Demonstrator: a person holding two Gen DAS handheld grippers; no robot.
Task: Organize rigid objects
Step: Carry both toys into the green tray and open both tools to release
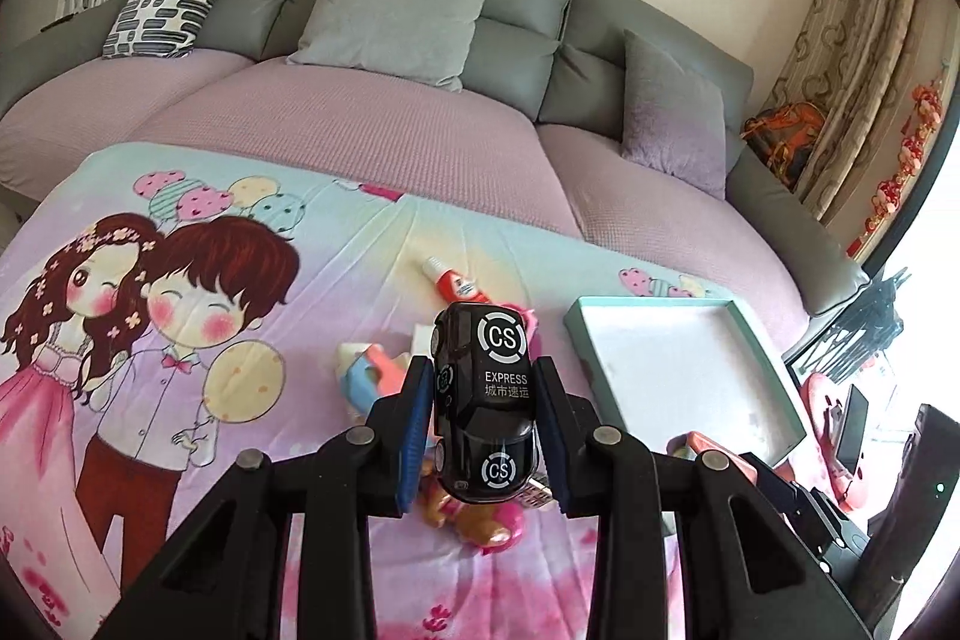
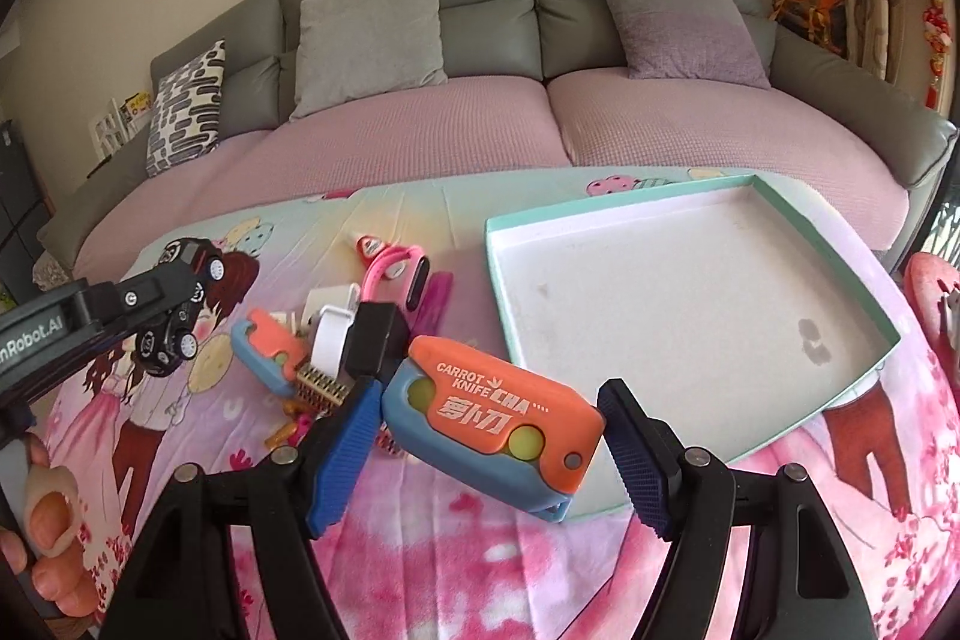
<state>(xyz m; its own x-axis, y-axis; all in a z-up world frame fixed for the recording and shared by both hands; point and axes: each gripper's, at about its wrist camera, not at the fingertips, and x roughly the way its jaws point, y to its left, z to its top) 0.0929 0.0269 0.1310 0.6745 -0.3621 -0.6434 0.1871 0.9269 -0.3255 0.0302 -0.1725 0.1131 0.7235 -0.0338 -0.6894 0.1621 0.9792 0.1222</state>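
Toy car [image 1: 485,403], black and marked "EXPRESS", hangs clamped between the narrowed fingers of the left gripper [image 1: 487,418], lifted above a cartoon-print sheet [image 1: 180,280] over the desk. In the right wrist view an orange-and-blue carrot knife toy [image 2: 498,421] sits pinched lengthwise between the widely spread fingers of the right gripper [image 2: 489,436], also clear of the sheet. Just right of both, a shallow teal-rimmed tray [image 2: 690,298] lies bare. Left of the tray a small clutter [image 2: 360,316] of toys remains, among them a pink band and a second carrot knife. A grey sofa [image 2: 480,10] stands beyond.
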